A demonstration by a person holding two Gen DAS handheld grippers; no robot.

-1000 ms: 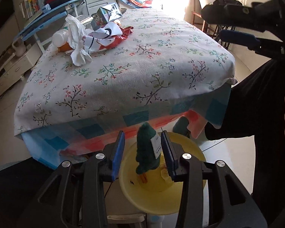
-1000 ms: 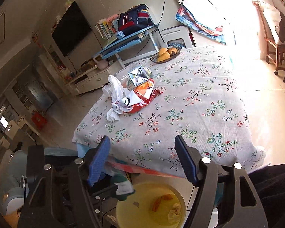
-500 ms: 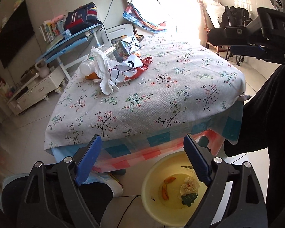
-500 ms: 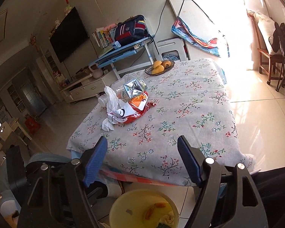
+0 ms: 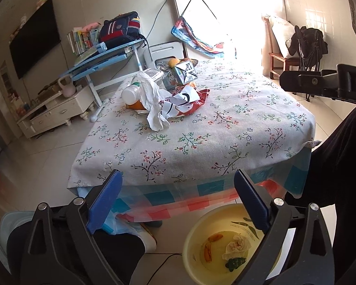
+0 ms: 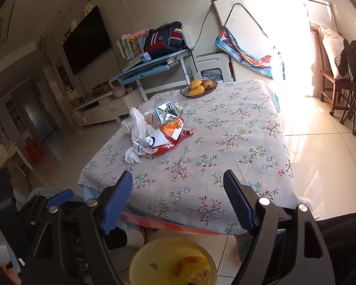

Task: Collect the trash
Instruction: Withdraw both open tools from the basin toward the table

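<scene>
A bench draped in a floral cloth (image 5: 225, 128) fills the middle of both wrist views. Near its far left part sits a heap of trash (image 5: 168, 99): a crumpled white tissue (image 5: 152, 99), a red and white wrapper (image 5: 187, 99), a plastic bottle lying on its side (image 5: 130, 93) and a creased silver carton (image 5: 184, 72), all touching or overlapping. Behind the heap a dish of yellow fruit (image 6: 198, 87) stands apart; it looks like food, not trash.

On the floor just below the bench's near edge is a yellow bin (image 5: 201, 232). It already holds a small green item (image 5: 235, 262), a balled tissue and some orange scraps.

The left gripper (image 5: 178, 204) hangs over the gap between bench edge and bin. Its jaws have just been opening and now stand spread wide with nothing between them. The right gripper (image 6: 178, 201) hovers above the near bench edge; its jaws have also been opening and are spread, empty.

The step in hand appears to be going back for the next piece. To do it well, I would reach across to the heap and take one loose piece from the top or near side, such as the tissue, pinching it at its bunched middle so it does not tear or trail. Lifting straight up should avoid dragging the cloth or rolling the bottle off the far edge. Keep clear of the fruit dish.
</scene>
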